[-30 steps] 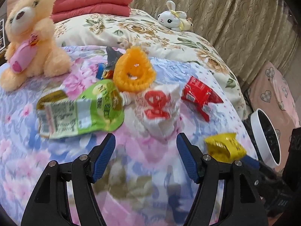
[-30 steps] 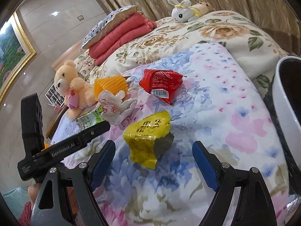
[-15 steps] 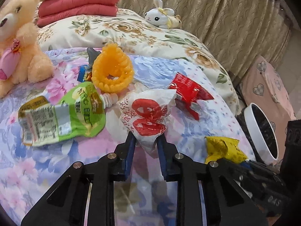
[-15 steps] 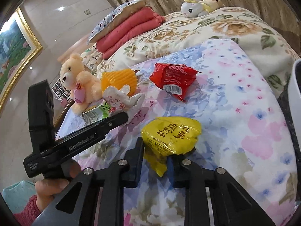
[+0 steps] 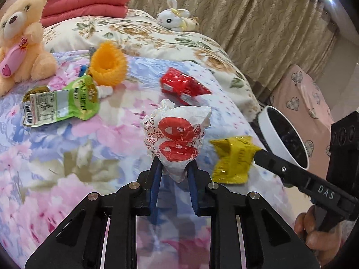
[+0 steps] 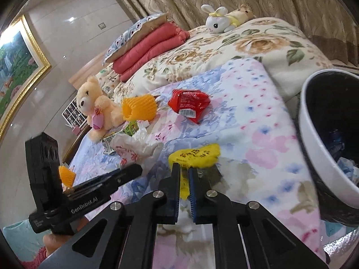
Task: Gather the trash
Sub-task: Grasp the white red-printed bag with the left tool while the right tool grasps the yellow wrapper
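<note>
1. I see the flowered pink-and-blue bedspread spread under both of my tools; all the loose litter lies on it ahead of the jaws.
2. The round white bin with a dark inside stands off the bed edge, right of my right jaws and tipped toward them, with scraps showing in its bottom.
3. A peach plush teddy bear sits far ahead and left of my left jaws, and a small white plush rabbit lies further off on the cream rose-printed quilt.
4. The flat green-and-white foil pouch lies ahead-left of my left jaws; just beyond it is an orange foam fruit net, rolled into an open ring.
5. My left gripper is clamped on the crumpled white plastic bag with red print; the bag's lower tip is pinched between the blue pads and the puffed body stands up above them.
6. A creased red foil wrapper lies ahead of that bag, apart from it.
7. My right gripper is pinched on the crinkled yellow foil wrapper with dark lettering; a thin flap runs down between the nearly touching pads and the bulk bulges just past their tips.
</note>
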Available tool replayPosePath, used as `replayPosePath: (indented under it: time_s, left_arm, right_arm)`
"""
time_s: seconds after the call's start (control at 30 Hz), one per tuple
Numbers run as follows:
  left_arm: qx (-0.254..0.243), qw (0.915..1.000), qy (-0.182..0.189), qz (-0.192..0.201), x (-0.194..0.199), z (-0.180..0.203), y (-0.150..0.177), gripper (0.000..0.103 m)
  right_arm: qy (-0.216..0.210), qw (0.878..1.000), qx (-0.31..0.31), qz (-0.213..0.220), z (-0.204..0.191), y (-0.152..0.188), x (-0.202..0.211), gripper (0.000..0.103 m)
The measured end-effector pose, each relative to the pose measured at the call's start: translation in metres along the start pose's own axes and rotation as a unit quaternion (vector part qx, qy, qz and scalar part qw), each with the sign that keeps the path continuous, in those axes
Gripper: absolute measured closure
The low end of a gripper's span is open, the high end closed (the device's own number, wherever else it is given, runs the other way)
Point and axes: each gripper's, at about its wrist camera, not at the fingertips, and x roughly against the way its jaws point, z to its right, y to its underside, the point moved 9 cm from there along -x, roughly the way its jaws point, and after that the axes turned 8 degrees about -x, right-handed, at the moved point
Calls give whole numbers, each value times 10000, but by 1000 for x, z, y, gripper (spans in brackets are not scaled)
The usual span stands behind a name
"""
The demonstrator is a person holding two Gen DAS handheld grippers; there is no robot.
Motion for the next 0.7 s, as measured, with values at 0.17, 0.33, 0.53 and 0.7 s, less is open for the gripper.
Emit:
replayPosePath:
  time_s: [0.17, 0.33, 0.53, 0.7]
  left_arm:
    - [-110, 9999, 124, 28, 3, 20, -1, 82]
    - [-239, 9995, 226, 17, 5, 39, 0, 82]
    - [-409, 9987, 313, 46, 7, 61, -2, 82]
    - [-449, 9985, 309, 39, 8, 66, -1, 82]
  right_arm:
    - [24, 9998, -46, 168, 7, -5, 19, 96]
    - [68, 9995, -109, 293, 18, -7, 35, 96]
    - [125, 9988, -198, 436, 31, -9, 54, 96]
    - [155, 9983, -306, 463, 41, -8, 58, 97]
